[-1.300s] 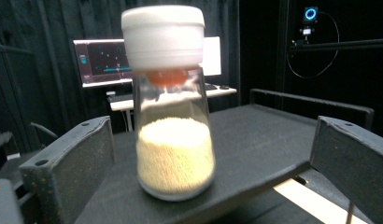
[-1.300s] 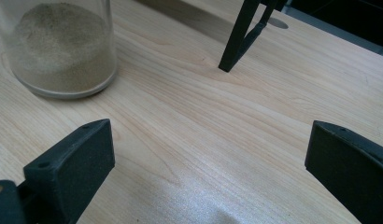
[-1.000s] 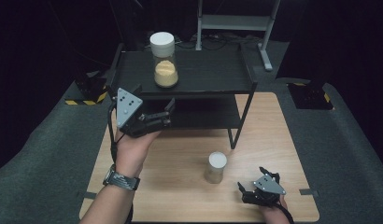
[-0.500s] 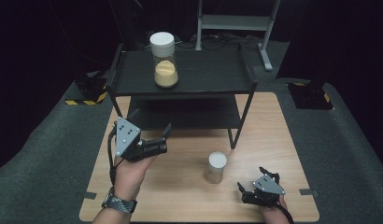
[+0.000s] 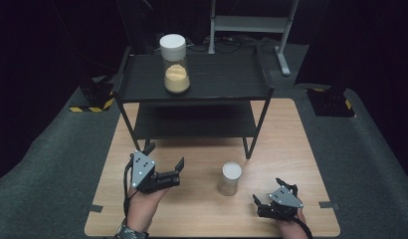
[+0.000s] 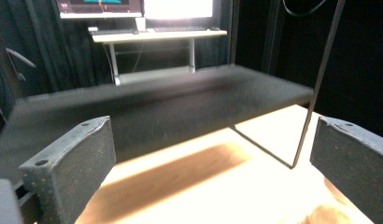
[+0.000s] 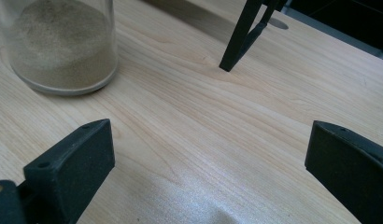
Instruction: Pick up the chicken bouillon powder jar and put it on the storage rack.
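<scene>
Low in the frame, the left tool [image 5: 168, 169] and right tool [image 5: 264, 199] rest over the desk [image 5: 291, 144], both wide open and empty. Between them stands a clear white-lidded jar [image 5: 231, 178] of tan powder.

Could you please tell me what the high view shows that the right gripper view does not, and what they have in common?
High view alone: the shelf's top with a white-lidded jar on it, the left tool open over the table, and the right tool from above. Right gripper view alone: wood grain up close between its open jaws. Both: the small jar of sand on the table and a shelf leg.
</scene>
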